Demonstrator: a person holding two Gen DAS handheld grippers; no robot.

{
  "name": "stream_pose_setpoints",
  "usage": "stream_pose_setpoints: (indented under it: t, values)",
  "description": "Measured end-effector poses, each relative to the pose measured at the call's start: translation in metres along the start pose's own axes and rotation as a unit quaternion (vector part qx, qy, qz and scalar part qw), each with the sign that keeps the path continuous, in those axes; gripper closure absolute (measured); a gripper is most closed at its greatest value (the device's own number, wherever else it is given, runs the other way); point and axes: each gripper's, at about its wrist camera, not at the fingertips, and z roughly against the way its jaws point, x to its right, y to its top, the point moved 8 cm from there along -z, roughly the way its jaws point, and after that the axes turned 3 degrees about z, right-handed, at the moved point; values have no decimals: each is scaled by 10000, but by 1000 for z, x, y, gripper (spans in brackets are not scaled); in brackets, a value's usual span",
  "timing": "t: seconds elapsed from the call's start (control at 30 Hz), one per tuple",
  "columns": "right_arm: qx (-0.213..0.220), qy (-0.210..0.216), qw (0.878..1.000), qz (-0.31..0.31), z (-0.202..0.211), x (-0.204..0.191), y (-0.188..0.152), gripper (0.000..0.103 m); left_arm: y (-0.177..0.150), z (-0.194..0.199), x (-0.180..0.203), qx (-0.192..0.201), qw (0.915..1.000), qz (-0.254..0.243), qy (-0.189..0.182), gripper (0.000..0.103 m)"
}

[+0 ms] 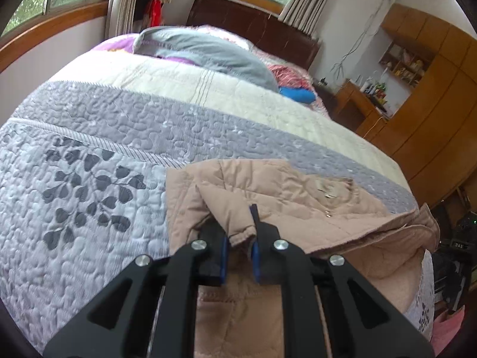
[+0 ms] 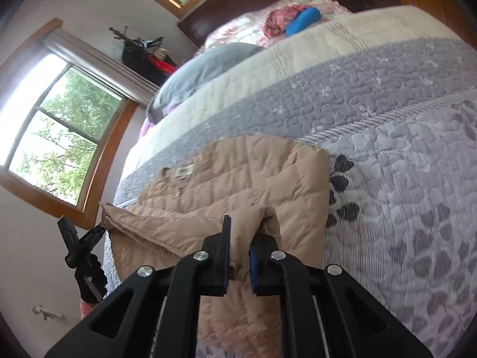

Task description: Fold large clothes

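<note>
While one tan jacket lies on quilt, two grippers' jaws pinch it: left gripper, right gripper.

1. The jacket is tan-pink with quilted stitching.
2. The bed quilt is pale lilac with dark grey leaf prints, crossed by a grey pebble-stitched band and a cream band.
3. The pillow is grey.
4. The left hand-held gripper is black with blue pads; the right hand-held gripper matches.

Soft daylight from windows, overexposed glare there, slight motion blur, heavy fisheye edge curvature
</note>
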Motion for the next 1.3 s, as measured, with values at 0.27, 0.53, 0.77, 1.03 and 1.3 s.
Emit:
stream_pose_setpoints:
  t: [0.27,0.53,0.77,1.03,1.3]
  values:
    - [-218,-39,9993,-295,-44,29,13,92,3,-49,-12,-360,9992,78,170,90]
    - [-162,787,9913,-1046,-42,48,14,56,1,-59,-26,-798,9941,632,-362,82]
    - [472,696,9913,-1013,12,60,7,34,5,-1,-41,-720,9742,1488,-1535,54]
    - [-18,32,10000,8,-6,23,-43,38,-30,35,-50,-688,9867,1040,-1042,50]
    - [-340,-771,9954,467,-39,14,-68,72,-88,3,-29,-1081,9918,446,-511,64]
